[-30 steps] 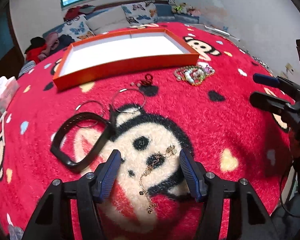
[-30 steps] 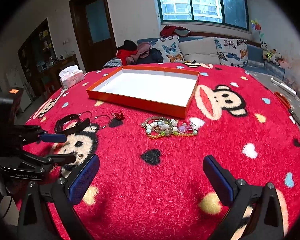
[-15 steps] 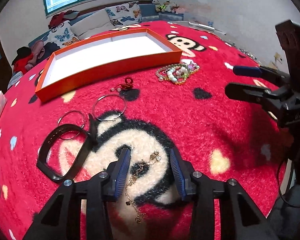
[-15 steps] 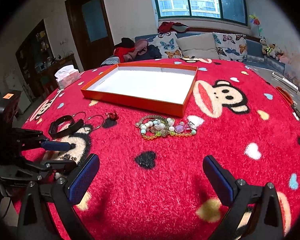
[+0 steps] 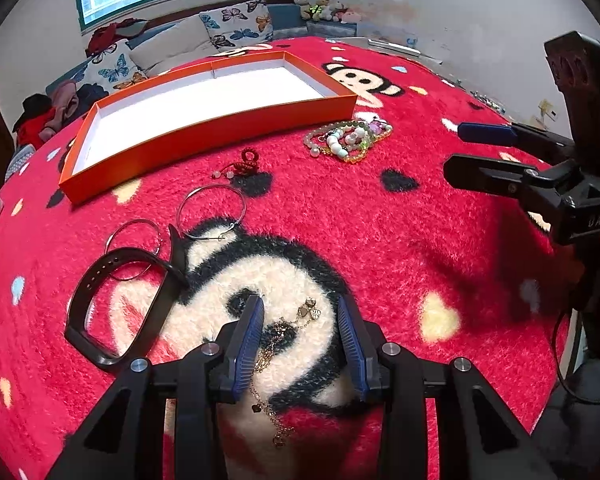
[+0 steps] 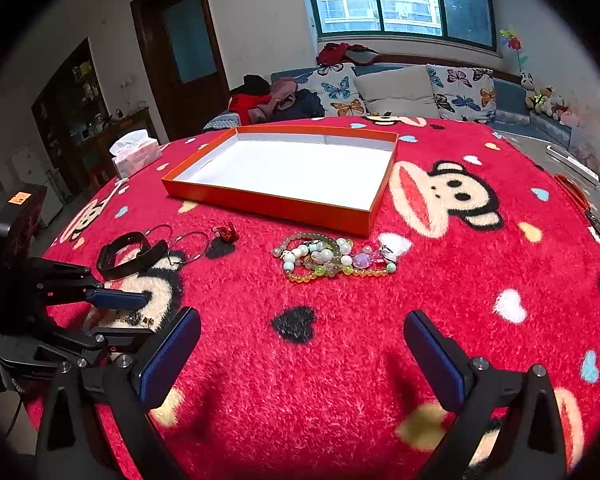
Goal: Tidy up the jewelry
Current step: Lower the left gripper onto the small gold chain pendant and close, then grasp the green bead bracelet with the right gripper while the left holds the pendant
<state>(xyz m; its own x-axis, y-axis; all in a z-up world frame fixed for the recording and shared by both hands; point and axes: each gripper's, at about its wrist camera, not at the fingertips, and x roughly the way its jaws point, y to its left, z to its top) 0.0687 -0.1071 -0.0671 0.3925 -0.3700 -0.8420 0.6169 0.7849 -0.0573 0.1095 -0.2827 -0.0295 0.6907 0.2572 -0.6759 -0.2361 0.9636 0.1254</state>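
Red cartoon-monkey blanket (image 5: 380, 240) bearing, farthest off, the orange tray (image 5: 204, 128), white-floored. Near its front wall lie beaded bracelets (image 5: 348, 140); nearer, two wire hoops (image 5: 211, 216), a black band (image 5: 116, 304) and a gold chain (image 5: 276, 344). Left gripper (image 5: 300, 340), jaws narrowed, straddles the chain, pads apart from it. Right gripper (image 6: 300, 356) stands wide, holding nothing.

Two close, downward-tilted wrist fisheyes, both facing the orange tray (image 5: 204, 148).
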